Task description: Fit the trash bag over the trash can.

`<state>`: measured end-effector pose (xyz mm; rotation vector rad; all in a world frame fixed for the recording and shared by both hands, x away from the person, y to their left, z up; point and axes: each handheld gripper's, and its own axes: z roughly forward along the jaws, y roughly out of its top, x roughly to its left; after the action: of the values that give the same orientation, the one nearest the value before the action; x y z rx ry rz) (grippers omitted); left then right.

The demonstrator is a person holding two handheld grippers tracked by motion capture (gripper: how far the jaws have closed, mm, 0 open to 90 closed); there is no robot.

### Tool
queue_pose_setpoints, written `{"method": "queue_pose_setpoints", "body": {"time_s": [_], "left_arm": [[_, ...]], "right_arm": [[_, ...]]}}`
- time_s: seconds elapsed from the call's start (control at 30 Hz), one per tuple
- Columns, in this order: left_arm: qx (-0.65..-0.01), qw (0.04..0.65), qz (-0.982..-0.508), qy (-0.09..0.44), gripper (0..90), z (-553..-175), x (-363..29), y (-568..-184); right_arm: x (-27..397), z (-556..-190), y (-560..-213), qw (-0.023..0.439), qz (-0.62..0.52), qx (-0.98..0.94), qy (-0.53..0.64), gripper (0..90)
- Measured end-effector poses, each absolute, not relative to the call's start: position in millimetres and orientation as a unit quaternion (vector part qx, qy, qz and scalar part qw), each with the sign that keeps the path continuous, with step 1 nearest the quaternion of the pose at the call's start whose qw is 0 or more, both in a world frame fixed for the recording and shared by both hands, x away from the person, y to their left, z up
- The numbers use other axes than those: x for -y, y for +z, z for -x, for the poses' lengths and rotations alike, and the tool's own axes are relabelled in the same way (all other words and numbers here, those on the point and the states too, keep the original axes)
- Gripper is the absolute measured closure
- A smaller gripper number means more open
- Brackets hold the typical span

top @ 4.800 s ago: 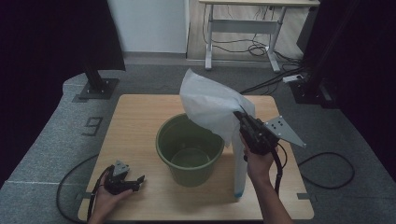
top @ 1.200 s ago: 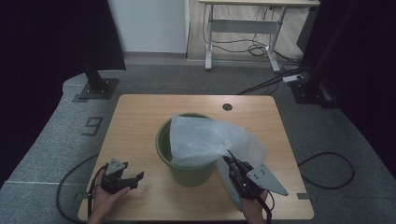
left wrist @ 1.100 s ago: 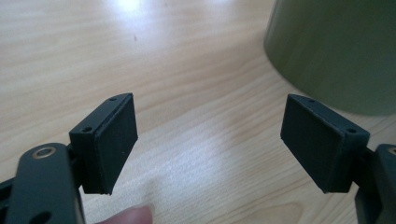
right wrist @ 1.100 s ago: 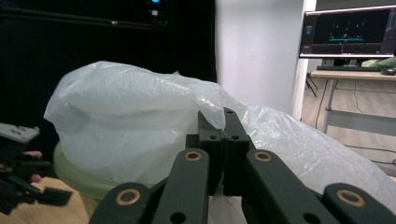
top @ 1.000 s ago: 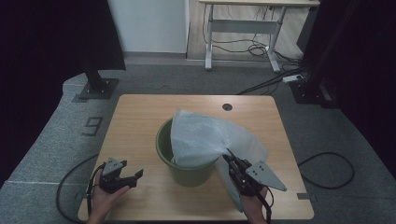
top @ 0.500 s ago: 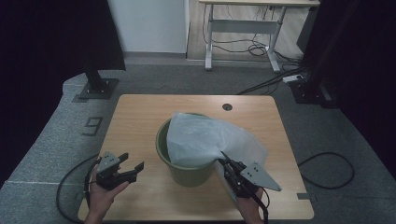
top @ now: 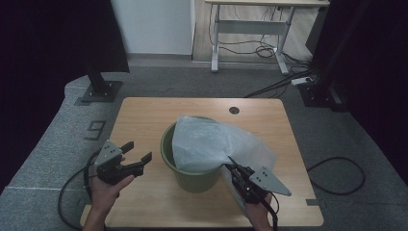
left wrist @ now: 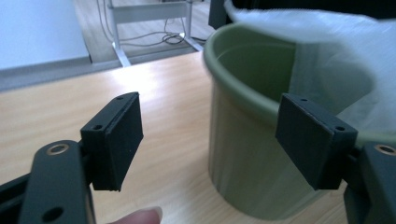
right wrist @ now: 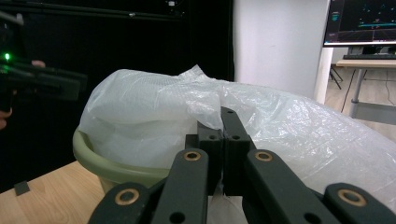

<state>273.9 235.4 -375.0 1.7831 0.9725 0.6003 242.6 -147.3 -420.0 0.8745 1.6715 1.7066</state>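
Observation:
A green bucket (top: 190,179) stands in the middle of the wooden table (top: 144,110). A white plastic bag (top: 216,144) lies over its opening and spills over the right rim. My right gripper (top: 232,167) is at the bucket's near right, shut on a fold of the bag (right wrist: 289,126), jaws pressed together (right wrist: 223,135). My left gripper (top: 138,150) hovers left of the bucket and apart from it. It is open, and its jaws have just been closing slightly with nothing between the pads (left wrist: 116,140). Beyond them the bucket (left wrist: 243,177) and the bag (left wrist: 336,70) stand close.
The table has a small round hole (top: 234,110) near its far edge. Cables trail from both grippers off the near edge. Behind the table stand a black stand base (top: 101,91) and a white desk frame (top: 250,29) with floor cables.
My left gripper has risen off the table and edged toward the bucket. The right gripper has stayed put with the bag, which earlier hung high over the bucket and now lies over it.

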Motion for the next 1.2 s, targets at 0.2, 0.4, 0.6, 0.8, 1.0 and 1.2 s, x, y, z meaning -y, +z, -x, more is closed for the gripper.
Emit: {"method": "queue_pose_setpoints", "body": {"time_s": [0.2,0.4,0.6,0.8,1.0,1.2], "left_arm": [[-0.359,0.505,-0.751,0.227,23.4,-279,-220,-351],[-0.307,0.509,-0.781,0.193,22.4,-294,-200,-341],[-0.272,0.507,-0.802,0.163,24.2,-312,-180,-334],[-0.237,0.487,-0.828,0.142,28.4,-326,-155,-328],[-0.248,0.449,-0.847,0.140,29.1,-335,-135,-334],[-0.255,0.421,-0.859,0.138,31.2,-337,-129,-345]], "right_arm": [[149,-242,-418,0.295,-0.324,-0.628,0.643,87.3],[149,-241,-418,0.295,-0.323,-0.628,0.644,87.3],[146,-243,-419,0.293,-0.318,-0.633,0.642,87.3],[144,-246,-419,0.289,-0.317,-0.634,0.643,86.9],[143,-244,-420,0.288,-0.316,-0.635,0.644,87.0],[144,-244,-419,0.286,-0.316,-0.633,0.646,85.6]]}}
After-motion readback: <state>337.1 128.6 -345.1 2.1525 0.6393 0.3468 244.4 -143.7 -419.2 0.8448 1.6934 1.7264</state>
